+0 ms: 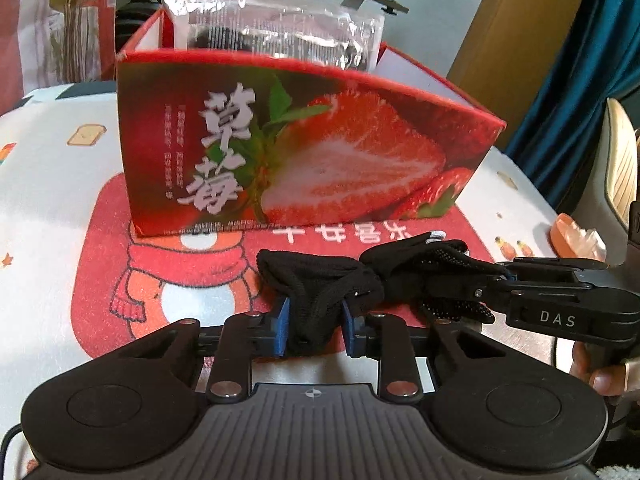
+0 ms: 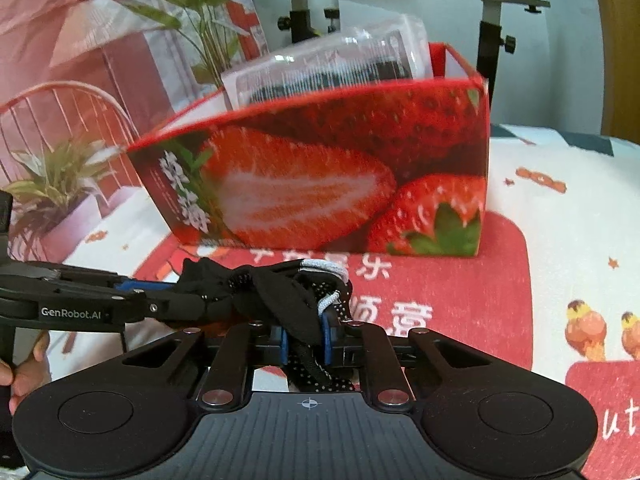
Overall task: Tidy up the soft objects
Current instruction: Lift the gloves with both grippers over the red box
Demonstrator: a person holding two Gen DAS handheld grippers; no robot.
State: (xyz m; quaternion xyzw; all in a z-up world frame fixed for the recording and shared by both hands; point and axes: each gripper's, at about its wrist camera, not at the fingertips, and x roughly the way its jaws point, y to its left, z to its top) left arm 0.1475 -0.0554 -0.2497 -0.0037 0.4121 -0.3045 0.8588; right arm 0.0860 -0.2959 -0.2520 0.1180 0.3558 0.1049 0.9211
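- the left gripper (image 1: 314, 326) pinches the left end of a black fabric item (image 1: 320, 284), near the strawberry box (image 1: 304, 152).
- the right gripper (image 2: 306, 338) clamps the dotted right end.
- step, as judged: lifting it together; next, carry it far, over the box rim, beside the clear packet (image 1: 276, 36).

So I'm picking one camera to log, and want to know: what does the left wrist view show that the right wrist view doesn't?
Only the left wrist view: the left tongs shut on plain black fabric, a toast print on the tablecloth, and an orange object at the right edge.
Only the right wrist view: the right tongs shut on dotted black fabric, potted plants, and a wire chair.
Both: the strawberry box holding a clear packet, and the red mat.
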